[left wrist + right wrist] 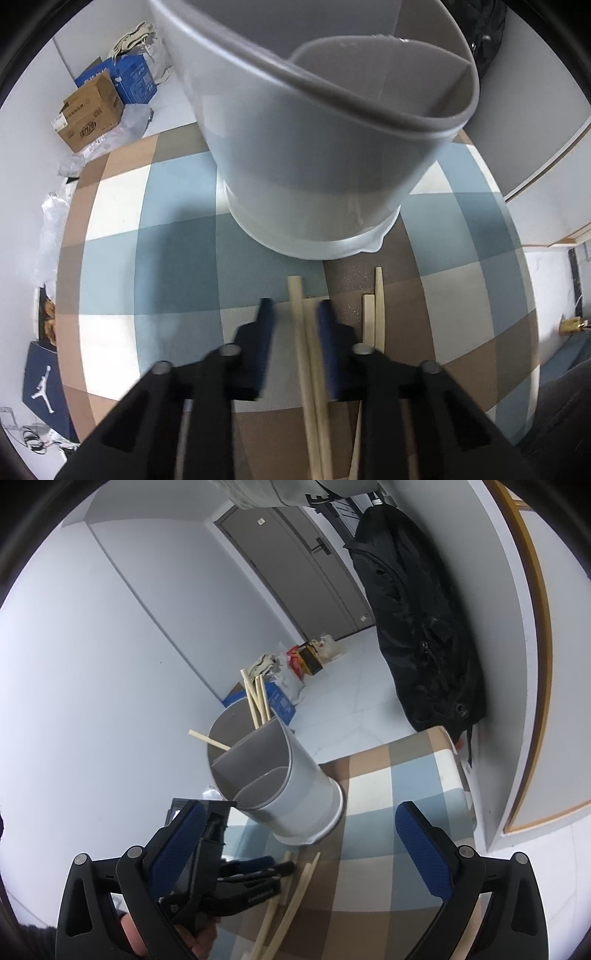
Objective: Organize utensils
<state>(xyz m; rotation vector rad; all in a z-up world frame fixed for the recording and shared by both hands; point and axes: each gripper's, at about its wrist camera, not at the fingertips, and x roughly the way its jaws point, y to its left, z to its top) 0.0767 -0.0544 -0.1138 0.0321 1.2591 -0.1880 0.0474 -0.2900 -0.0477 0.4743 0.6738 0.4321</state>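
Observation:
A grey divided utensil holder (314, 166) (295, 794) stands on the checked tablecloth (166, 240). Several wooden chopsticks (258, 701) stick up from its far compartment. My left gripper (295, 321) (280, 864) points steeply down just in front of the holder. Its blurred blue fingers stand narrow around a pair of chopsticks (304, 350) lying on the cloth, and they look closed on them. More loose chopsticks (373, 314) (295, 897) lie just to the right. My right gripper (301, 808) hovers behind, open and holding nothing.
Cardboard and blue boxes (92, 114) and bags sit on the floor beyond the table's left edge. A shoe box (44, 387) lies lower left. A black coat (424, 627) hangs by the wall on the right, and a grey door (295, 572) is farther back.

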